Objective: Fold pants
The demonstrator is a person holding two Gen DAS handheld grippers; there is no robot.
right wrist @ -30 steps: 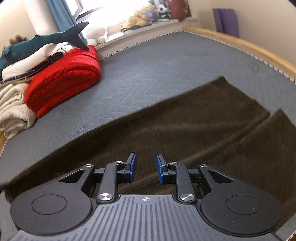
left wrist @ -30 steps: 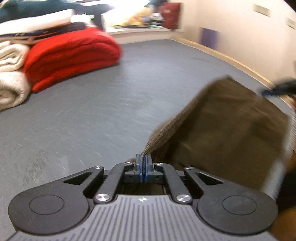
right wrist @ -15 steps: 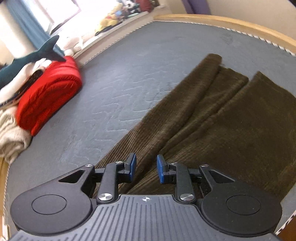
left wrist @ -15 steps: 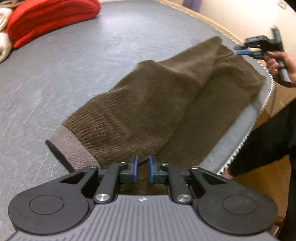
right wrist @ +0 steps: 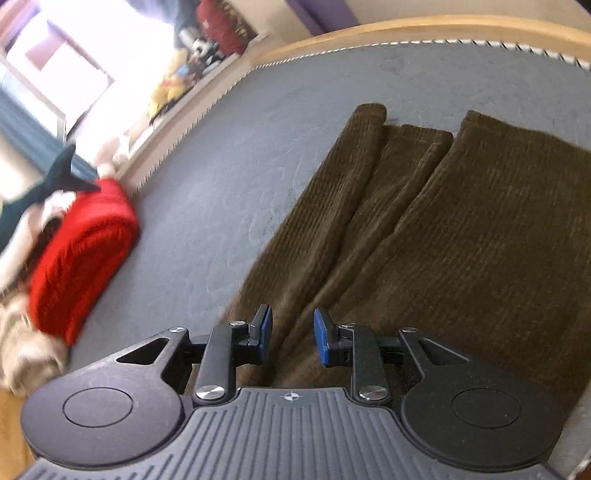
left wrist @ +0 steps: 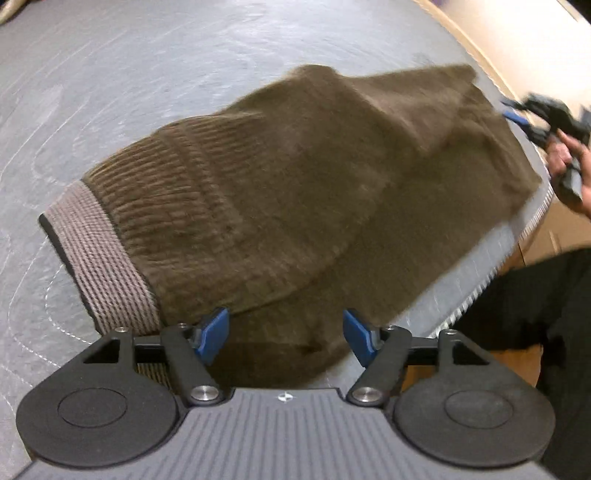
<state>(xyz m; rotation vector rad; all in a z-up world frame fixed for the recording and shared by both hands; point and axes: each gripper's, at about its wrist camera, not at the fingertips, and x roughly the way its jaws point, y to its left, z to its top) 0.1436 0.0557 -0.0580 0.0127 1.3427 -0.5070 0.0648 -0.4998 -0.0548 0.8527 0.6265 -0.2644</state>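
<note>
Brown corduroy pants (left wrist: 295,192) laid folded on grey mattress (left wrist: 147,74), ribbed waistband (left wrist: 99,258) exposed. Left gripper (left wrist: 286,334) jaws opening, nothing clamped. Right gripper (right wrist: 292,336) held partly open, nothing gripped.

Grey quilted mattress (right wrist: 229,155), wooden bed frame (right wrist: 406,27), bright window (right wrist: 74,55)

Open mattress on the far side, edge and piled bedding at the margins

The grey mattress (left wrist: 155,74) lies bare beyond the brown pants (left wrist: 295,192), giving free passage there. The pants cover the near strip up to the mattress edge, just beside a person's dark clothing (left wrist: 546,314). A red blanket (right wrist: 81,258), a cream blanket (right wrist: 26,347) and a wooden bed frame (right wrist: 406,29) close off the far borders.
</note>
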